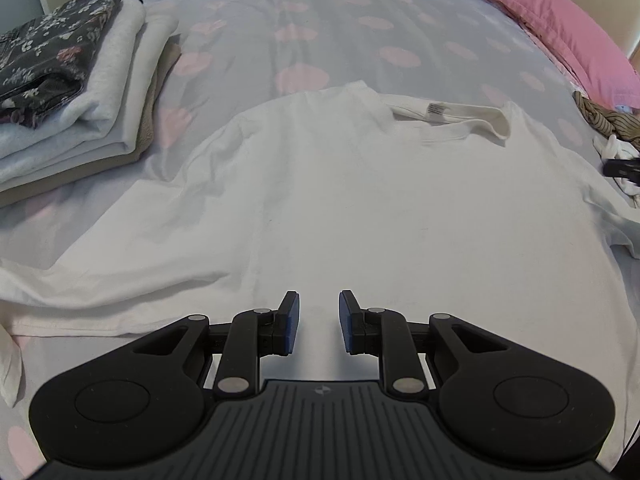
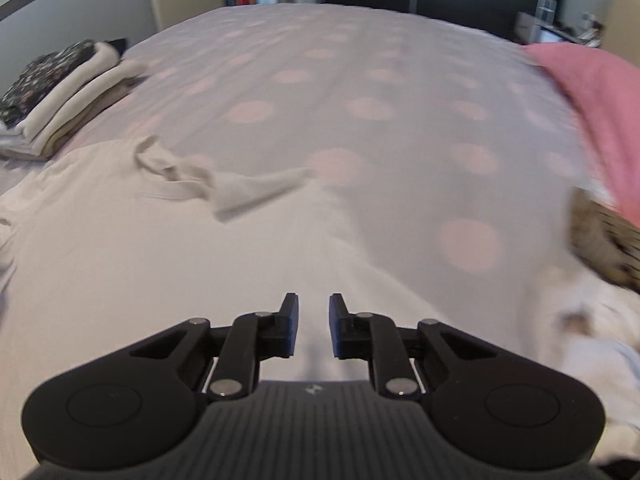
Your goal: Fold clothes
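Left gripper [image 1: 319,322]: jaws apart, nothing between the blue pads, hovering over the near hem area of the white t-shirt [image 1: 340,200]. Right gripper [image 2: 313,326]: jaws also apart, empty, over the same shirt's near part on its right side.

White t-shirt lies spread flat on the bedspread [image 1: 320,20], collar [image 1: 452,120] at its far end, tag [image 1: 436,110] showing inside the neck. The shirt's left sleeve is rumpled. In the right wrist view the collar looks bunched and twisted; that view is motion-blurred, so detail is poor.

Left of the shirt, just beyond its left sleeve: stack of folded clothes [image 1: 80,92], dark floral piece [image 1: 48,52] on top, pale folded layers under it. Stack is near the shirt; I can't tell whether they touch.

Right of the shirt, near its right sleeve: a striped brown garment [image 1: 612,118] in a crumpled heap, with some white fabric beside it.

Beyond that, far right of the shirt: pink pillow [image 1: 560,28] at the bed edge. Bedspread past the collar is pale with pink spots.
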Tool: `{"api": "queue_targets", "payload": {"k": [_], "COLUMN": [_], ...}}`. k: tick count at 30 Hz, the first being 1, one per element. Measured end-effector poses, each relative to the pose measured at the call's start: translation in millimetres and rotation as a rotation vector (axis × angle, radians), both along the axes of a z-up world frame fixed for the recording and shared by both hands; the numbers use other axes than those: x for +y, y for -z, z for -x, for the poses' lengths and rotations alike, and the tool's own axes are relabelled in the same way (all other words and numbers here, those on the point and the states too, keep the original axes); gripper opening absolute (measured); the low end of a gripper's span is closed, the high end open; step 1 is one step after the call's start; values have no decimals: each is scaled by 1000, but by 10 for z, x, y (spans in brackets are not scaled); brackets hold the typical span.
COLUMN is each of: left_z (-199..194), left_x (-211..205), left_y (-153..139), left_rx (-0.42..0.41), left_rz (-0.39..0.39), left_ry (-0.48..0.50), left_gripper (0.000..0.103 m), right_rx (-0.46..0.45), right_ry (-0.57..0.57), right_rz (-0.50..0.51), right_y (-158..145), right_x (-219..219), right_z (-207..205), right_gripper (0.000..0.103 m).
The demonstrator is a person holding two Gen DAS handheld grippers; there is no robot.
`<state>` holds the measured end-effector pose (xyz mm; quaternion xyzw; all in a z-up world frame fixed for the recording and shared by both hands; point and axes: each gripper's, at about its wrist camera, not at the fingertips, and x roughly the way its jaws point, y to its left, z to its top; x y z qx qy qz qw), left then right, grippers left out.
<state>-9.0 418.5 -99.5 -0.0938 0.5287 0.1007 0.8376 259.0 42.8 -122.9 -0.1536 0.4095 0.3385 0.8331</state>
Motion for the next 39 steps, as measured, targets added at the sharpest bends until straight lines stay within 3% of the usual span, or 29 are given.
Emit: {"api": "queue_targets", "payload": {"k": [8,12,23,34,39], "left_z": [65,92,91,146,160], "left_x": [126,169,252,309,309], "left_y": [29,27,31,-40,-24], "left_rx": [51,62,91,66,69], "left_rz": [21,42,29,15,16], "left_ry": [-42,-51,-73,-87,-80], "left_gripper": [19,19,19,19,19], "right_rx": [24,1,-12,-2,5], "right_ry": [-76,-79,69,125,19], "right_rz": [40,43,28,3,-99], "right_y": [509,608,679,429,244], "right_x": [827,1062,1535,1532,1563], "right_z": [-200,-375,-987,-992,-765], "right_gripper": [14,13,0,3,5]}}
